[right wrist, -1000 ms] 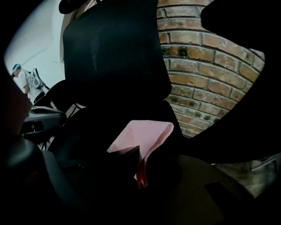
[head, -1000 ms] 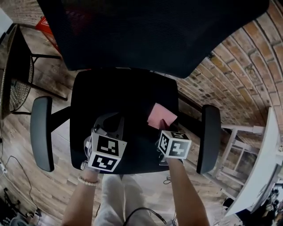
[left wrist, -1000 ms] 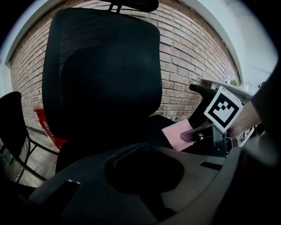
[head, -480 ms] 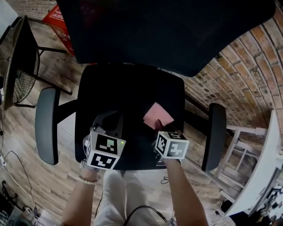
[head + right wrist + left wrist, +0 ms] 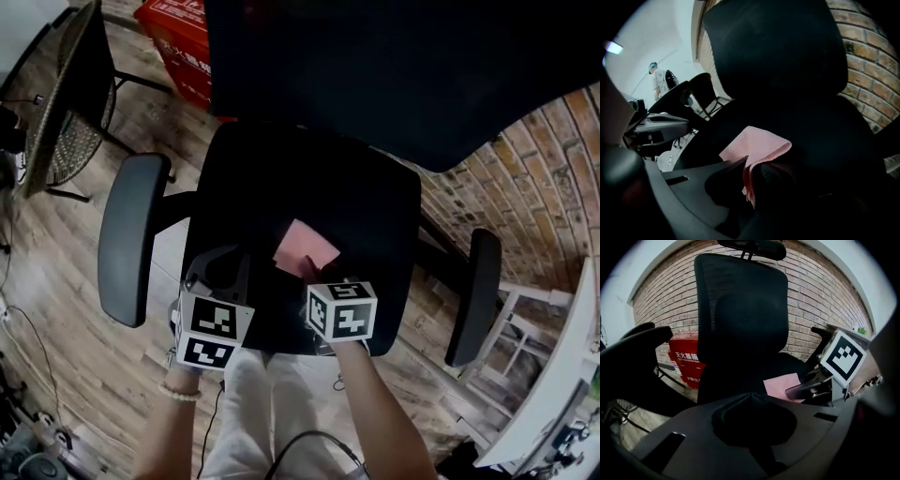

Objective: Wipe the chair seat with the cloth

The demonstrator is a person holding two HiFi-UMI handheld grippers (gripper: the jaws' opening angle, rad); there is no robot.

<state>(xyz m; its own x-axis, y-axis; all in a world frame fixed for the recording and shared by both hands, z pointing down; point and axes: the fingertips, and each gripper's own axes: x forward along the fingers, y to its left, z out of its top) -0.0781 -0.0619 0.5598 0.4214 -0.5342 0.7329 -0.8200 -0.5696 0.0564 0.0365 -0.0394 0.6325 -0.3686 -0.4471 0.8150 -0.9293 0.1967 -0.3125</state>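
Observation:
The black chair seat (image 5: 309, 187) fills the middle of the head view, below the tall mesh backrest (image 5: 394, 66). A pink cloth (image 5: 305, 248) lies on the seat's front middle, and my right gripper (image 5: 316, 272) is shut on its near edge. In the right gripper view the cloth (image 5: 757, 147) folds over and runs down between the jaws. My left gripper (image 5: 225, 272) hovers over the seat's front left, apart from the cloth. Its jaws look shut with nothing between them. From the left gripper view the cloth (image 5: 783, 383) shows to the right, beside the right gripper's marker cube (image 5: 843, 357).
Black armrests flank the seat at left (image 5: 131, 234) and right (image 5: 473, 295). A red box (image 5: 178, 37) stands behind the chair on the wooden floor. A dark wire chair (image 5: 56, 103) is at far left, a white table (image 5: 562, 375) at right. A brick wall (image 5: 815, 291) rises behind.
My right gripper has dragged the pink cloth leftward across the seat, from near its right side to its middle. The left gripper has stayed at the front left.

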